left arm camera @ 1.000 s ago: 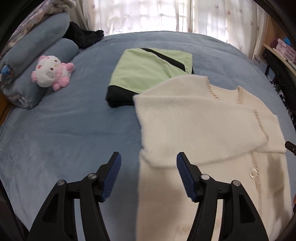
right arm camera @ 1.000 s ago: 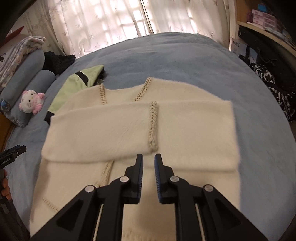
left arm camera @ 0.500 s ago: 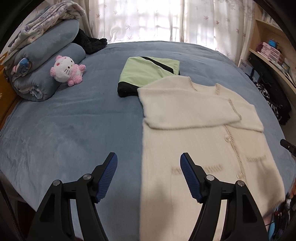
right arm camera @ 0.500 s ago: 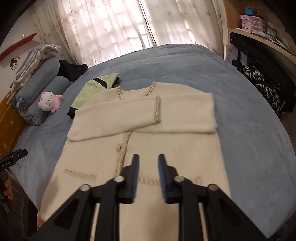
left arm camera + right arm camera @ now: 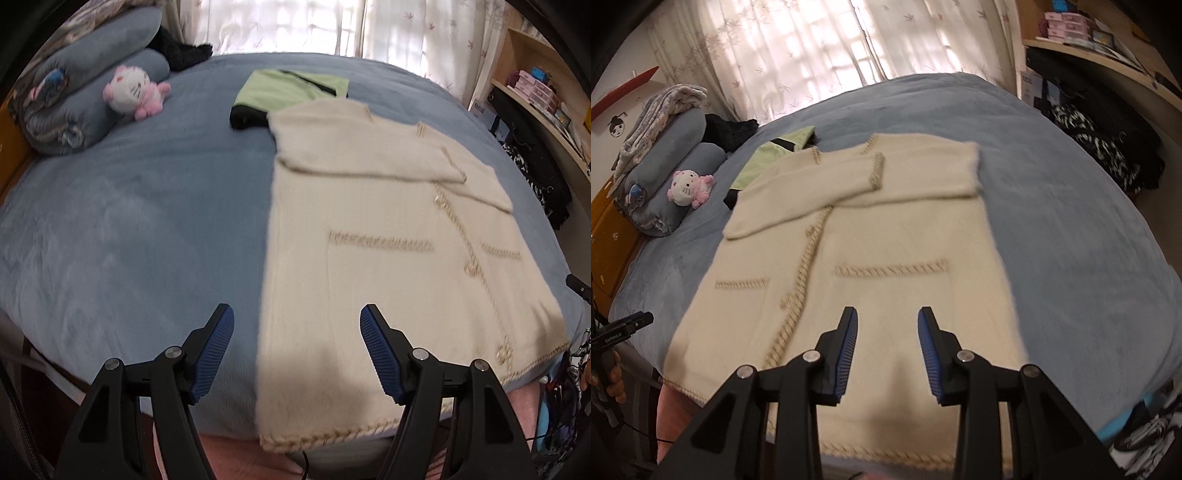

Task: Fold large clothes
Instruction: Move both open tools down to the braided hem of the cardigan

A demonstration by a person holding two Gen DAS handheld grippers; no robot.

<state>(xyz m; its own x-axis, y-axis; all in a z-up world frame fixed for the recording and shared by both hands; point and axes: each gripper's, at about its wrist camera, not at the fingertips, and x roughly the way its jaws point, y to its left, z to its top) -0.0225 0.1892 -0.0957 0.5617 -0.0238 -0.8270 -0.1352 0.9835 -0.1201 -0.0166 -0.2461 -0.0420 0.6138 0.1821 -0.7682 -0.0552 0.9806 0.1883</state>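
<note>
your bed carries the cream cardigan spread flat at its near right, both sleeves already folded across the chest and the hem hanging at the near edge. the green garment lies just beyond the collar. since a second ago both claws have pulled back from the sleeves to the hem. your left claw stands wide and empty over the hem's left edge; your right claw has just been opening, nothing between its pads. that suggests the sleeve step is finished and you're set to take the hem.
</note>
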